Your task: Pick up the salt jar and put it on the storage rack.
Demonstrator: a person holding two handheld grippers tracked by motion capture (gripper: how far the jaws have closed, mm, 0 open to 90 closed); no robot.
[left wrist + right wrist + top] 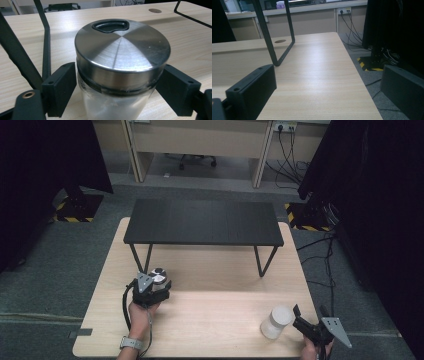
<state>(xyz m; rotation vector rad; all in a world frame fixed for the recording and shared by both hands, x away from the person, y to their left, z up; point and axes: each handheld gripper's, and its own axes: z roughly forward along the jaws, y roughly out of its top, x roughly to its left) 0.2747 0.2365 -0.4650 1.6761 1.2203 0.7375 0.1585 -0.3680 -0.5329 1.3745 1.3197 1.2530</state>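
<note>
Left gripper [159, 281] at a clear glass jar [117, 100] with a round brushed-steel lid [122, 50] bearing a black kidney-shaped recess; the jar stands on the pale wood-grain table [215, 320], just in front of the left leg of the black slatted bench [202, 221]. The blocky black fingers [60, 87] flank the jar below the lid rim, meeting the glass on both sides. Right gripper [312, 315], fingers spread and empty, near the table's front right corner, just beside a frosted white cylindrical container [276, 321].
</note>
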